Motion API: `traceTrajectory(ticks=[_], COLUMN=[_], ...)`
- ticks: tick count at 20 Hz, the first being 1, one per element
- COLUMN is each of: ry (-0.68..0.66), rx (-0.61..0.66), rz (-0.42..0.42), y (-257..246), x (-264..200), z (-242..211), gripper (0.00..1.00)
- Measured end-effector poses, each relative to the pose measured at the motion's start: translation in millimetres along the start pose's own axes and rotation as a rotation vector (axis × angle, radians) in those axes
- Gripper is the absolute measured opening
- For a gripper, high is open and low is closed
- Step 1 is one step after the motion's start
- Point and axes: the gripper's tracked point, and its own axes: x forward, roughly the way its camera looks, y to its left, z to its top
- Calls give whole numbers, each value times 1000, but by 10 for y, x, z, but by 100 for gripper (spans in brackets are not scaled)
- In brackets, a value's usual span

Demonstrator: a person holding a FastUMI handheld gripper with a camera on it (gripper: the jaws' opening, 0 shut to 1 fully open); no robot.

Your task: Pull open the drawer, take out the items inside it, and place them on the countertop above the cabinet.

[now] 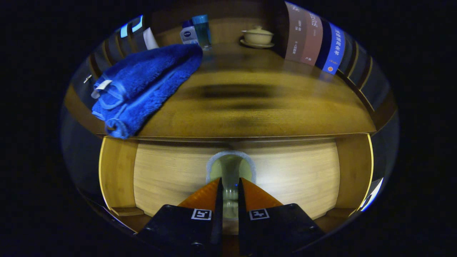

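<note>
The claw (230, 185) sits at the bottom middle of the frame with its fingers drawn narrow, one on each side of the pale handle (230, 167) on the drawer front (285, 178). Both fingers look pressed against the handle's stem, which shows in the thin gap between them. The handle stands out from a rounded recess in the middle of the light wooden drawer front, which fills the lower half of the frame, with darker wooden side panels to its left and right.

Above the drawer the bench (257, 110) spreads across the middle of the frame, a brown wooden top with a dark blurred shadow over its centre. At the upper left a folded blue towel (142, 82) lies on the bench, one end hanging just past the front edge, with a small white tag near its left side. Behind the towel, at the top of the frame, stand a small white and blue bottle (187, 34) and a blue-tinted glass (202, 30) just beside it. Right of them, a cream lidded bowl (257, 35) rests on a saucer. At the upper right, upright books (314, 39) lean along the bench's far side.
</note>
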Motion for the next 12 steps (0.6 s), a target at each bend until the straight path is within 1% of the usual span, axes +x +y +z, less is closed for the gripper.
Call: traceTrajectory(ticks=[3,5,9,12], ry=[-108,-194,-352,-401], rx=[-3,1,20,45], rz=[8,6,7,18], y=[15,-1,-48,-88], x=[-389,-655,-1079,-1127], z=[33,137,612,950], gripper=[23,23,23,23])
